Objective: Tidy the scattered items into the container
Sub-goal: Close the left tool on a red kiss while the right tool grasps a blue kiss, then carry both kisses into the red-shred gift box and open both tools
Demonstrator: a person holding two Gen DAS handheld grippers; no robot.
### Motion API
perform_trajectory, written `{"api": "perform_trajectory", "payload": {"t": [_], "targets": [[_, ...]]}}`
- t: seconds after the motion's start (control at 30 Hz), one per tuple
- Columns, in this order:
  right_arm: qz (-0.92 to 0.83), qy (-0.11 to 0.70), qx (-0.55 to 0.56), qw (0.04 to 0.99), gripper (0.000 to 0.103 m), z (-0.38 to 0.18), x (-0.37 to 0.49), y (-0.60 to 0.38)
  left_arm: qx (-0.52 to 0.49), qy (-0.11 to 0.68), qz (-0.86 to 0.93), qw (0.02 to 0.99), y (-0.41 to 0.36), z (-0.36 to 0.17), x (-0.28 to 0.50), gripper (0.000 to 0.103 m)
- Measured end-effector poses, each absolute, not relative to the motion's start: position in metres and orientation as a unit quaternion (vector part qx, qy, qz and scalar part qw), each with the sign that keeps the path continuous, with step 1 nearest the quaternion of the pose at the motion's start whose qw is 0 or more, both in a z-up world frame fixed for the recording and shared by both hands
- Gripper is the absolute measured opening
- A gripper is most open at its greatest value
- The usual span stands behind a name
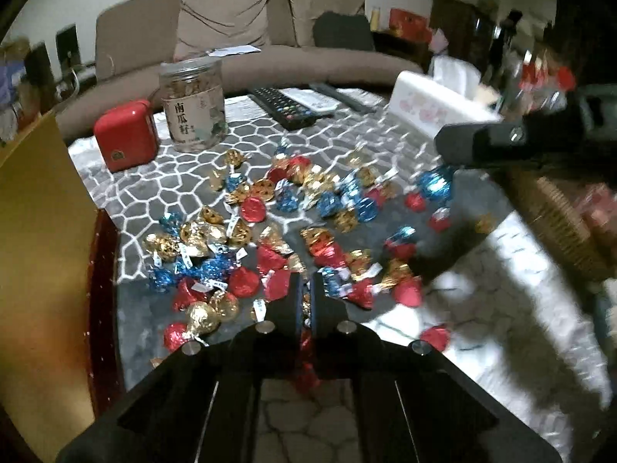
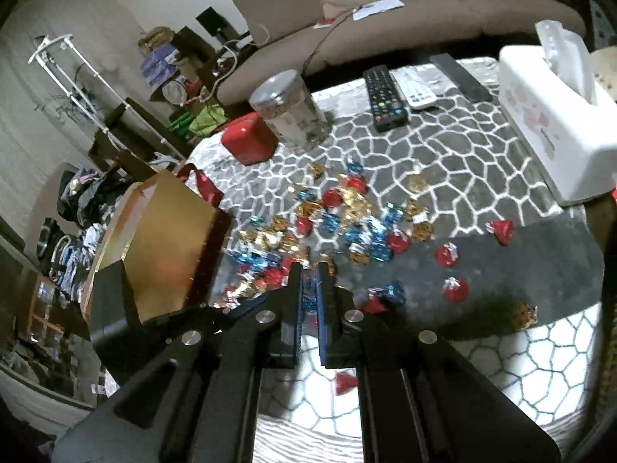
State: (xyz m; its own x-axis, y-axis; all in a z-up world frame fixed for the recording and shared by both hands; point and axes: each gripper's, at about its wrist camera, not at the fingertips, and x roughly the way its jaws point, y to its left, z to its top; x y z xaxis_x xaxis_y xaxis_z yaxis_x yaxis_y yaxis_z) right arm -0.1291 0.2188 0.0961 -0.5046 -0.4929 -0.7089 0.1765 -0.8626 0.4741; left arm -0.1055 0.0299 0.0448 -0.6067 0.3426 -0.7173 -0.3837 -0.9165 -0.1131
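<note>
The left gripper (image 1: 305, 293) hangs over the near edge of the candy pile (image 1: 293, 227), its jaws nearly closed on a gold-wrapped candy (image 1: 305, 306) pinched in the narrow gap, with red foil showing just below it. The right gripper (image 2: 307, 289) is likewise drawn almost together, clamping a blue-wrapped candy (image 2: 307, 301) between its fingers. Red, gold and blue foil sweets lie scattered across the surface (image 2: 443, 162), which is covered in a grey cloth with a white cell pattern; a few red ones (image 2: 447, 254) sit apart from the main heap. The container, a gold-lined box (image 2: 166, 247) with dark red walls, stands at the left edge of the surface, just beside the pile. Behind the sweets stand a clear jar (image 1: 193, 104) and a small red tin (image 1: 125, 135), touching or nearly so. Remote controls (image 2: 385, 96) and a white tissue box (image 2: 555, 131) lie farther back.
</note>
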Motion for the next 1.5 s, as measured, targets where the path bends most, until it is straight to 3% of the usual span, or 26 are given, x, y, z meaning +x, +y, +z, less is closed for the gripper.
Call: {"api": "perform_trajectory", "payload": {"t": [0.27,0.4,0.7,1.03,1.13,1.23,1.37,1.43,1.5], "targets": [[-0.858,-0.175,0.418,0.242,0.007,0.141,-0.114,0.191,-0.318,-0.101,0.915,0.227,-0.050,0.146,-0.080,0.003],[-0.856,-0.168,0.403,0.276,0.007,0.164,-0.113,0.161,-0.294,-0.096,0.936,0.171,-0.100,0.181,-0.068,0.003],[-0.829,-0.103,0.423,0.352,0.007,0.167,-0.141,0.010,-0.344,-0.075,0.935,0.040,-0.170,0.158,-0.077,0.003],[-0.813,-0.063,0.469,0.339,0.007,0.110,-0.166,-0.074,-0.406,-0.048,0.913,-0.013,-0.194,0.123,-0.091,0.004],[-0.819,-0.042,0.469,0.328,0.011,0.109,-0.164,-0.082,-0.408,-0.046,0.912,-0.015,-0.197,0.121,-0.092,0.004],[-0.822,-0.047,0.465,0.324,0.023,0.115,-0.164,-0.079,-0.409,-0.047,0.911,-0.019,-0.197,0.123,-0.091,0.004],[-0.828,-0.060,0.455,0.322,0.024,0.127,-0.161,-0.071,-0.399,-0.059,0.915,-0.018,-0.199,0.131,-0.087,0.004],[-0.831,-0.062,0.450,0.320,0.024,0.135,-0.156,-0.063,-0.390,-0.054,0.919,-0.022,-0.197,0.137,-0.084,0.011],[-0.837,-0.056,0.445,0.313,0.024,0.142,-0.151,-0.055,-0.379,-0.054,0.924,-0.024,-0.194,0.144,-0.078,0.032]]}}
